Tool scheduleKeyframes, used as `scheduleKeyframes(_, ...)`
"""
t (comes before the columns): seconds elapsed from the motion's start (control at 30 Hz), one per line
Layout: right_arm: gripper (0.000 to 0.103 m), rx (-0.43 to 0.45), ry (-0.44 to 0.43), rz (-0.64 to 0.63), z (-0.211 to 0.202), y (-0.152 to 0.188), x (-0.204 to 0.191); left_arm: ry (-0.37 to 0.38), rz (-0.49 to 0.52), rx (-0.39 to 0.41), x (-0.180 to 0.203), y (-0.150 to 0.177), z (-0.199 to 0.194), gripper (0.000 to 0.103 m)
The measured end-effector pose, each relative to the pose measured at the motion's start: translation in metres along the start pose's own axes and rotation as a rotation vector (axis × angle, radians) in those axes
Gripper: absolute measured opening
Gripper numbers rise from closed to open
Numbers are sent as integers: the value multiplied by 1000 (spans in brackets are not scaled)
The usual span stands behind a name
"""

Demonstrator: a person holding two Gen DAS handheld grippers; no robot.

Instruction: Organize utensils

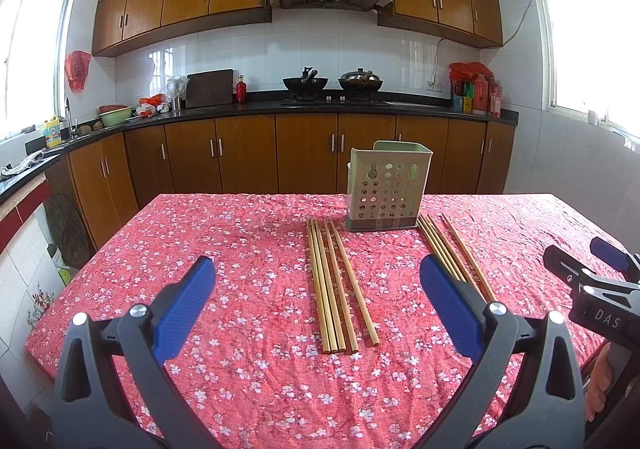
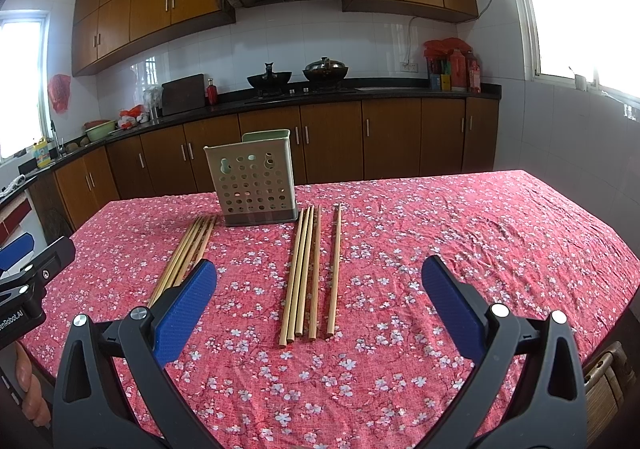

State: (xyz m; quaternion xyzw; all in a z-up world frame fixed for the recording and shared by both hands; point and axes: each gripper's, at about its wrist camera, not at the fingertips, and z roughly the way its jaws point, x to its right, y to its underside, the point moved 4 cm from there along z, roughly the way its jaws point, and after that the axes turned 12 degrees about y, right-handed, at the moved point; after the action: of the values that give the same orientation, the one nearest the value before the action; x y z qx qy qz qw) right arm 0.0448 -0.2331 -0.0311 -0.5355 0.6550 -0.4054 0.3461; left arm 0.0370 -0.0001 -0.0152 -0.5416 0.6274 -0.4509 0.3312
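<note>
A pale green perforated utensil holder (image 1: 386, 187) (image 2: 254, 185) stands upright on the table. Two groups of wooden chopsticks lie flat in front of it. The left group (image 1: 338, 285) (image 2: 186, 259) lies between my left gripper's fingers in the left wrist view. The right group (image 1: 456, 255) (image 2: 310, 273) lies ahead of my right gripper. My left gripper (image 1: 316, 285) is open and empty above the table's near part. My right gripper (image 2: 318, 281) is open and empty; it also shows at the right edge of the left wrist view (image 1: 592, 281).
The table carries a red floral cloth (image 1: 240, 249) (image 2: 460, 241). A wooden stool (image 2: 608, 381) stands at its right corner. Kitchen cabinets, a counter and a stove with two woks (image 1: 332, 83) run along the far wall.
</note>
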Motion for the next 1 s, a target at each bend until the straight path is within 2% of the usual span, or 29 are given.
scheduleKeyframes(0.73, 101, -5, 1, 2, 2, 1, 1, -2, -4, -6, 1, 3, 0, 99)
scheduleKeyframes(0.9, 101, -52, -3, 15, 14, 8, 8, -31, -28, -58, -11, 13, 22, 99)
scheduleKeyframes(1.0, 101, -128, 22, 27, 35, 12, 16, -59, -69, -133, -23, 22, 44, 99)
